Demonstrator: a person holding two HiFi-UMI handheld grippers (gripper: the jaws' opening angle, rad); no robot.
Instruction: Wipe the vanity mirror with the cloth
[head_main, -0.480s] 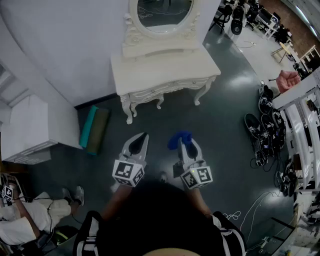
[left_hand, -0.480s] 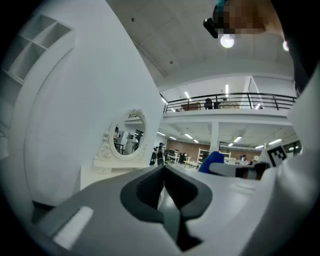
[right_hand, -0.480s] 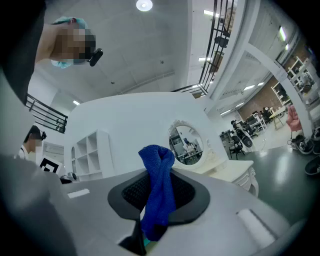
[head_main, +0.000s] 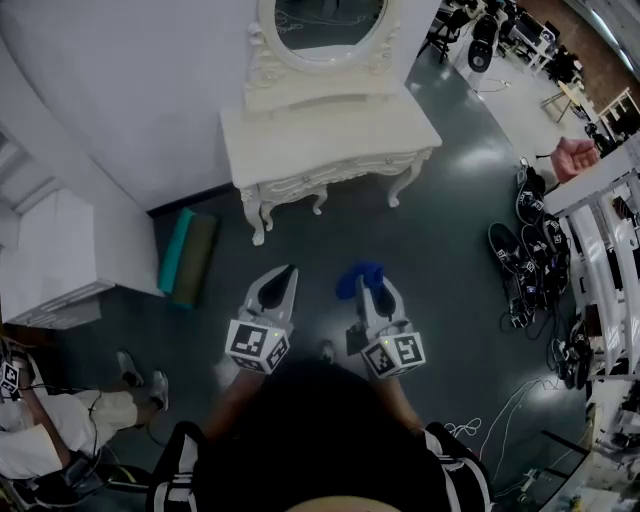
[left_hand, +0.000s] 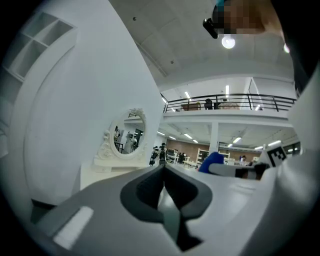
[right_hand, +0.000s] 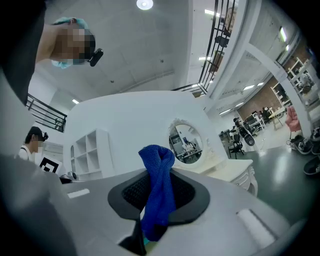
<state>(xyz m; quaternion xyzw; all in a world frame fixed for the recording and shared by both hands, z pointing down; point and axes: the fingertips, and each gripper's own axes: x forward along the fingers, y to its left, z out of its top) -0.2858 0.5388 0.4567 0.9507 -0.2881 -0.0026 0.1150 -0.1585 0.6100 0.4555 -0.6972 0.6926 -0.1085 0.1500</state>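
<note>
An oval vanity mirror (head_main: 328, 25) in an ornate white frame stands on a white dressing table (head_main: 330, 135) against the white wall, well ahead of both grippers. It also shows small in the left gripper view as the mirror (left_hand: 127, 135) and in the right gripper view as the mirror (right_hand: 186, 142). My right gripper (head_main: 368, 282) is shut on a blue cloth (right_hand: 157, 192), which bunches up beyond the jaws as the cloth (head_main: 358, 276). My left gripper (head_main: 283, 277) is shut with nothing in it, its jaws meeting at the tips (left_hand: 163, 167).
A teal and green mat (head_main: 189, 257) lies on the dark floor left of the table. A white shelf unit (head_main: 60, 265) stands at the left wall. Shoes and cables (head_main: 535, 260) lie at the right beside white racks. A seated person (head_main: 60, 425) is at the lower left.
Both grippers hold the same place. The seated person at the lower left has shifted their legs and feet.
</note>
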